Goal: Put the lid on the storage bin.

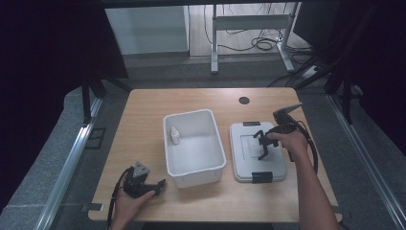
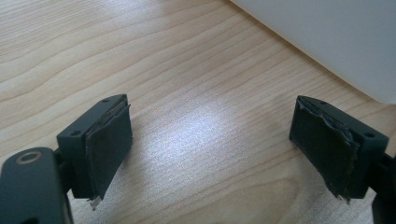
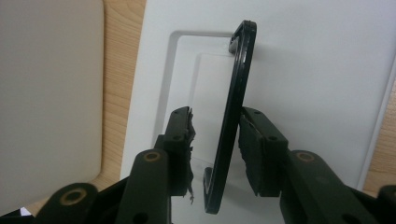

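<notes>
Between the two black jaws of the right gripper stands the raised black handle of a grey lid. That handle is swung up from its recess in the lid and runs on away from the jaws, tilted slightly. One pad lies against the handle's side; the other pad sits just apart from it, a thin gap showing, so the jaws are narrowed about the handle but do not yet pinch it from both sides. From the high view the right gripper is seen over the middle of the lid, pointing down, with the right hand behind it. The lid lies flat on the wooden table, with a dark latch at its near edge and another at its far edge. Just beyond the lid, to the gripper's left, sits an open white bin holding a small white bottle upright against its wall. On the far side of the bin from the lid, the left gripper rests low at the near table edge in the left hand. Its jaws are spread wide with bare tabletop between the pads and nothing held. The bin's white wall rises ahead of the left gripper, close by but apart from it.
</notes>
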Tool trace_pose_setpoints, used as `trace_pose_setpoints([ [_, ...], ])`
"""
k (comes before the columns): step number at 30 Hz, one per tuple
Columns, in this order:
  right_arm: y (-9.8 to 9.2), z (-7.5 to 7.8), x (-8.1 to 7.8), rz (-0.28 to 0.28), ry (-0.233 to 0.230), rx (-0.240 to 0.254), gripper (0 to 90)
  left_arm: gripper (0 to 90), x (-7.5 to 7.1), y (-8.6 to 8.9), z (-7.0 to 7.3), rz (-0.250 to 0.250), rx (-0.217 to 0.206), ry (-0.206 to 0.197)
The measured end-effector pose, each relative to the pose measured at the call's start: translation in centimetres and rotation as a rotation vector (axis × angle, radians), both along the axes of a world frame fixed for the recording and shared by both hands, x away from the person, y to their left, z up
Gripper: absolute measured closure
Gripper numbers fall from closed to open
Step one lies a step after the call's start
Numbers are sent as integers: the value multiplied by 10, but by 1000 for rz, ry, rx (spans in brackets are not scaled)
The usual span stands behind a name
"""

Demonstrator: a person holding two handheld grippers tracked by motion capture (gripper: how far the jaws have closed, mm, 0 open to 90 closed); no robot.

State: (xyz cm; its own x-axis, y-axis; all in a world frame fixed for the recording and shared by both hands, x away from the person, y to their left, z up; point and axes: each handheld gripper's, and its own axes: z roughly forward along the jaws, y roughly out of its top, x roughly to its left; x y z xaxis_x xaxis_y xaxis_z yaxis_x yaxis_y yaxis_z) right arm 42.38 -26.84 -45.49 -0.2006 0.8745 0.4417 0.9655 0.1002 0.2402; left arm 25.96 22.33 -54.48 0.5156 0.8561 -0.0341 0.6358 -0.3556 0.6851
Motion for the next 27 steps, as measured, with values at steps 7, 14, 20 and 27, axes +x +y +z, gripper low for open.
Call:
trace_pose_setpoints([
  [7, 2, -7, 4, -8, 46, -14, 738, 131, 0, 0, 0, 0, 0, 0],
  [14, 6, -10, 4, -51, 91, -21, 831, 131, 0, 0, 0, 0, 0, 0],
  [20, 7, -10, 4, -74, 99, -24, 844, 131, 0, 0, 0, 0, 0, 0],
  [27, 11, -8, 2, -101, 105, -17, 846, 131, 0, 0, 0, 0, 0, 0],
])
